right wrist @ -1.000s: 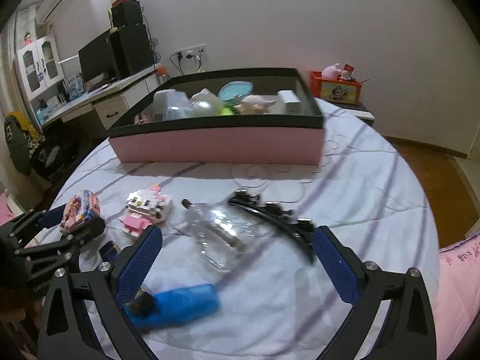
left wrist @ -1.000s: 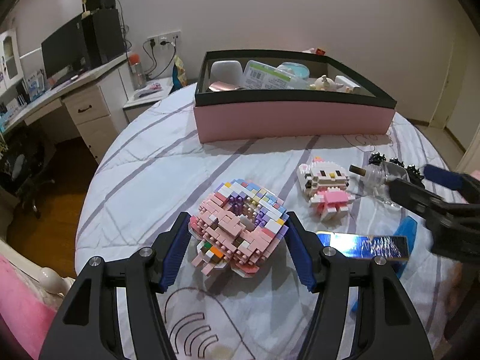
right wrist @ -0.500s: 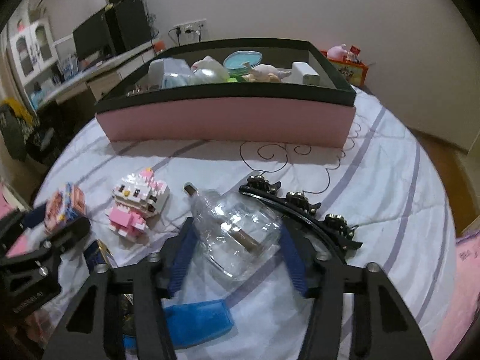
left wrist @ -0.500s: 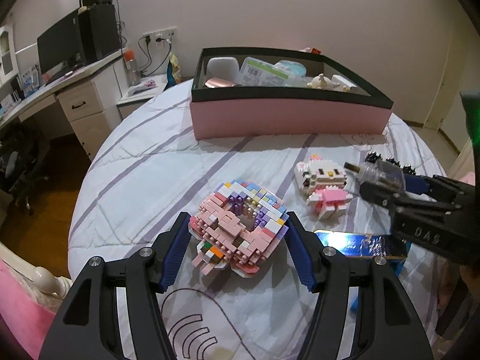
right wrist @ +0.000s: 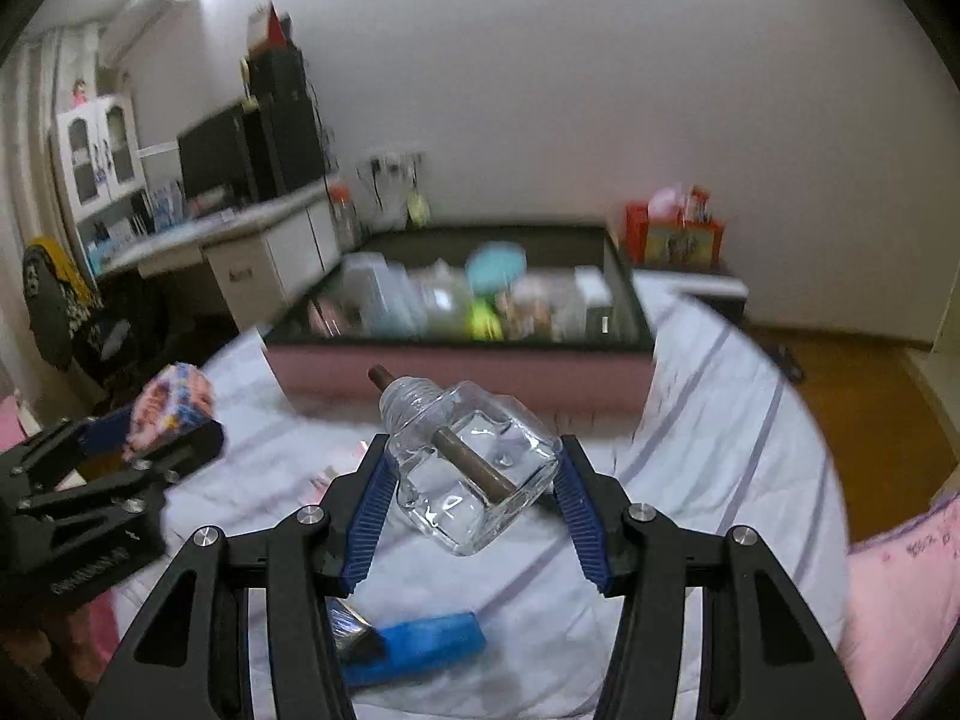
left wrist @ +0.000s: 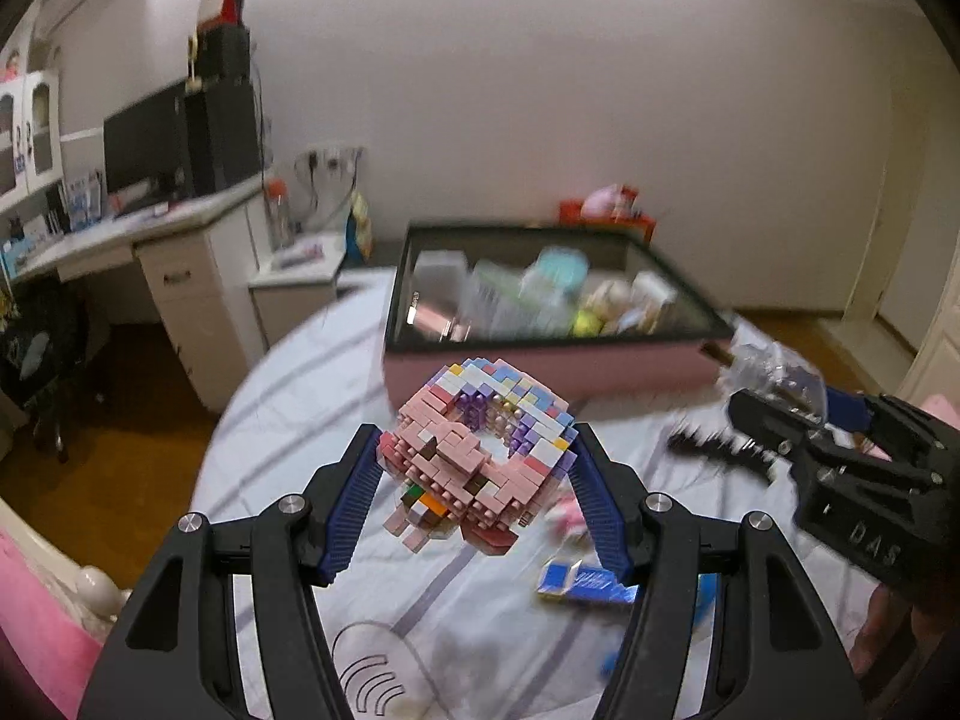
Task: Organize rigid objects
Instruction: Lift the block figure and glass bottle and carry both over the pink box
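Note:
My left gripper (left wrist: 474, 456) is shut on a pink and pastel brick model (left wrist: 474, 450) and holds it in the air above the bed. My right gripper (right wrist: 474, 462) is shut on a clear glass bottle (right wrist: 474, 468) with a brown stick inside, also lifted. The bottle shows in the left wrist view (left wrist: 774, 369) at the right. The pink storage box (left wrist: 558, 366) with a dark rim stands ahead on the bed, holding several items; it also shows in the right wrist view (right wrist: 462, 369).
On the striped bedspread lie a blue foil packet (left wrist: 585, 582), a blue flat object (right wrist: 420, 645), a black spiky hair band (left wrist: 720, 453) and a small pink brick figure (left wrist: 567, 516). A desk with a monitor (left wrist: 150, 150) stands at the left.
Both grippers have risen off the bed with their objects. The right gripper closed on the glass bottle and lifted it. Both views now tilt up toward the box.

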Motion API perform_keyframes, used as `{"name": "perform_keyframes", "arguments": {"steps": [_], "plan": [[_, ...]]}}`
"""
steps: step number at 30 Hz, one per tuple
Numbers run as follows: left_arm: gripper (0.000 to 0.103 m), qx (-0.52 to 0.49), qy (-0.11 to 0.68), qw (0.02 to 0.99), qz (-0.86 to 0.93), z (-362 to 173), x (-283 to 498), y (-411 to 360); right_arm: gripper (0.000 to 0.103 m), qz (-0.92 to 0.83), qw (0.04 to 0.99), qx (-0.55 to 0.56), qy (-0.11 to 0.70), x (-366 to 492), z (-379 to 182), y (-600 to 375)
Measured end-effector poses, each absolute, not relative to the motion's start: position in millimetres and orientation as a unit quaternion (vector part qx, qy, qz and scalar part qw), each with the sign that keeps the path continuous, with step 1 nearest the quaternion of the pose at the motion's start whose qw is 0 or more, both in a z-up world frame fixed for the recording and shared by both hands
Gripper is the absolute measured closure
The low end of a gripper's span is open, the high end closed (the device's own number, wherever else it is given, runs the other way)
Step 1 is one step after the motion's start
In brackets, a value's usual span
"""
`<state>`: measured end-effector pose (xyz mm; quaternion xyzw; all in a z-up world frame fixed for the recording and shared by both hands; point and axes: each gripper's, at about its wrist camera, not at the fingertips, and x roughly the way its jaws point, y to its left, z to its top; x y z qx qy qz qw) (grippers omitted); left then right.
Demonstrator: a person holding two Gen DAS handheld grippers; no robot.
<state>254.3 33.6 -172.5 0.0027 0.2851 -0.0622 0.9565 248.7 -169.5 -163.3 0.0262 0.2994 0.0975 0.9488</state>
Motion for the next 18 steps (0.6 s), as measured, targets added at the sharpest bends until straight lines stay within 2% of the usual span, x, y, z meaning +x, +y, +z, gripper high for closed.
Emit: {"name": "perform_keyframes", "arguments": {"steps": [18], "plan": [[0.039,0.040,0.116,0.991,-0.044,-71,187,3,0.048,0.098,0.984,0.005,0.148,183,-67,-168]]}}
